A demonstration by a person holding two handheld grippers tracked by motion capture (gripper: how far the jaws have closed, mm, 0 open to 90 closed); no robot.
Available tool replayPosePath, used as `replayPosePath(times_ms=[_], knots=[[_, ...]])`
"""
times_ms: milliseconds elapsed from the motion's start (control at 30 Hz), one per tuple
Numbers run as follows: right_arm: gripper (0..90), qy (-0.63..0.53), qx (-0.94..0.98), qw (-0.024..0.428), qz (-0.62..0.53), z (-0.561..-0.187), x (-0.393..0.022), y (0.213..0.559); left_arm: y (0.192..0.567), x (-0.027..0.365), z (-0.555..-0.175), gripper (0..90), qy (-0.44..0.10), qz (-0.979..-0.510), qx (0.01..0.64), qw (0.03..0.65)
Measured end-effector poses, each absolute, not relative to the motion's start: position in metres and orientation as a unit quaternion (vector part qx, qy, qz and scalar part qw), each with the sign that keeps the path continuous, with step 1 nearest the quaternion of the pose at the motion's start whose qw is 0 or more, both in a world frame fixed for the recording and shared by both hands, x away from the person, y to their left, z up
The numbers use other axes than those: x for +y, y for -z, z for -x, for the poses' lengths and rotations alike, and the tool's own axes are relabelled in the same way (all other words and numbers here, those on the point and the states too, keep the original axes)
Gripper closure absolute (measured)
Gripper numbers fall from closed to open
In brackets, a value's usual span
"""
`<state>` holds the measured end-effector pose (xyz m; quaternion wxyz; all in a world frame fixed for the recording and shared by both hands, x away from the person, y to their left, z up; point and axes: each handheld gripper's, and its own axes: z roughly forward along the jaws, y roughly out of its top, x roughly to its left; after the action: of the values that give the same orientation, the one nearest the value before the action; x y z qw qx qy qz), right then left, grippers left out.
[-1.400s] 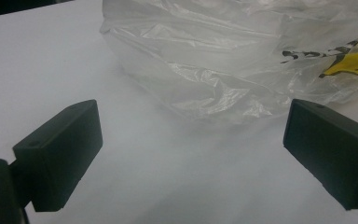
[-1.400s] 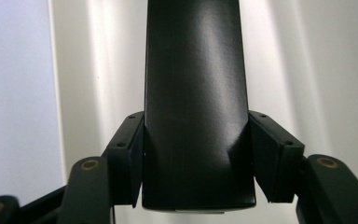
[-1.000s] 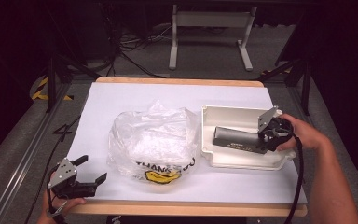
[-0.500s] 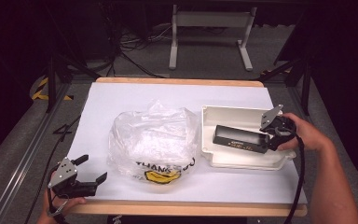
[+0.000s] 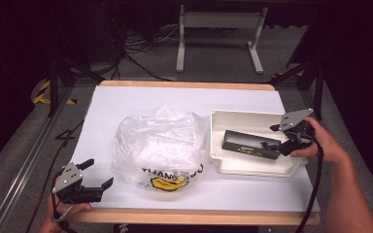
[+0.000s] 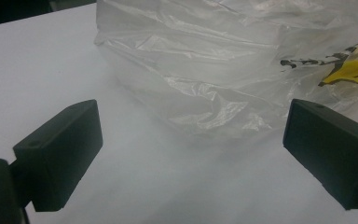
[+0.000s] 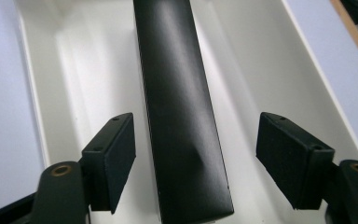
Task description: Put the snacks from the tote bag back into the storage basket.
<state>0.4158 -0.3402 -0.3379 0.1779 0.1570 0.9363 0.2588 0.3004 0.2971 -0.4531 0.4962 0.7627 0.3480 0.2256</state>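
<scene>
A long black box (image 5: 250,144) lies flat in the white tray (image 5: 252,116) at the table's right. My right gripper (image 5: 279,137) sits at the box's right end. Its jaws have just been opening, and they now stand on either side of the box (image 7: 177,93) without touching it; the right gripper (image 7: 196,126) is open. The tray wall (image 7: 307,84) runs along the right. A crumpled clear plastic bag (image 5: 160,145) with a yellow print lies mid-table. My left gripper (image 5: 99,173) rests open near the front left corner, facing the bag (image 6: 214,60), with nothing between the fingers of the left gripper (image 6: 191,121).
White paper (image 5: 126,102) covers the table, with a wooden edge (image 5: 194,217) along the front. Behind the table stand a metal frame (image 5: 218,29) and cables on the dark floor. A black cable (image 5: 315,194) trails from the right gripper.
The right gripper's jaws have opened off the black box and the hand has drawn back to the right and a little up. The box stays in the tray. The left gripper has not moved.
</scene>
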Motion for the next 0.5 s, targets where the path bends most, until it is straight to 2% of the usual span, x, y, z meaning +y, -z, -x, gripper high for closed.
replayPosePath(times_ms=[67,200,500], knots=[[25.5,-0.267,0.931,0.187,-0.166,-0.413,-0.339,0.337,0.453,0.297,-0.301,5.4,-0.226,-0.763,0.347,0.497],[25.3,-0.281,0.925,0.192,-0.168,-0.407,-0.337,0.337,0.452,0.296,-0.304,5.4,-0.228,-0.762,0.343,0.499],[24.1,-0.305,0.902,0.237,-0.192,-0.388,-0.332,0.33,0.452,0.292,-0.312,5.5,-0.223,-0.768,0.331,0.501]])
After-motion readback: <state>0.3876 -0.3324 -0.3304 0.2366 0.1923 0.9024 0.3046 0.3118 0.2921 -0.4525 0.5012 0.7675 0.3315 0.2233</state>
